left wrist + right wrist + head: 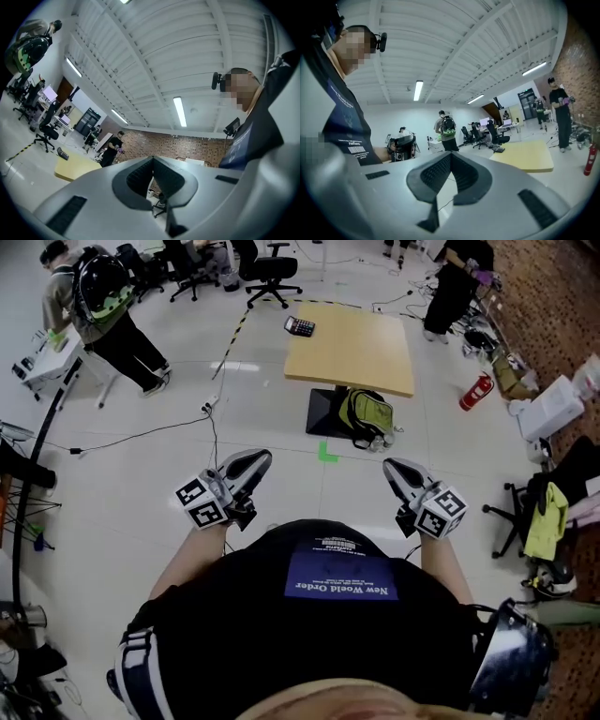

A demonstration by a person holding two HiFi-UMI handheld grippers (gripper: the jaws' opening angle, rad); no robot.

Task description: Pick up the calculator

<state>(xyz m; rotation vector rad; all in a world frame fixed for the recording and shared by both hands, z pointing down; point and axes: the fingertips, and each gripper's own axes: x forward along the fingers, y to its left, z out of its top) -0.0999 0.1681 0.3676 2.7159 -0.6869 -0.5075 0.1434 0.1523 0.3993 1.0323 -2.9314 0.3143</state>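
Note:
The black calculator [299,326] lies on the far left corner of a light wooden table [366,357], well ahead of me across the white floor. It also shows small in the left gripper view, the calculator [62,153] on the table [77,168], and in the right gripper view, the calculator [500,150] on the table [529,158]. My left gripper [255,461] and right gripper [392,468] are held close in front of my body, far short of the table. Both have their jaws together with nothing between them.
A green backpack [367,416] leans against the table's base. A red fire extinguisher [476,392] stands to the right. Office chairs [270,273] sit beyond the table. A person with a backpack [98,301] stands far left, another [452,287] far right. Cables [141,435] cross the floor.

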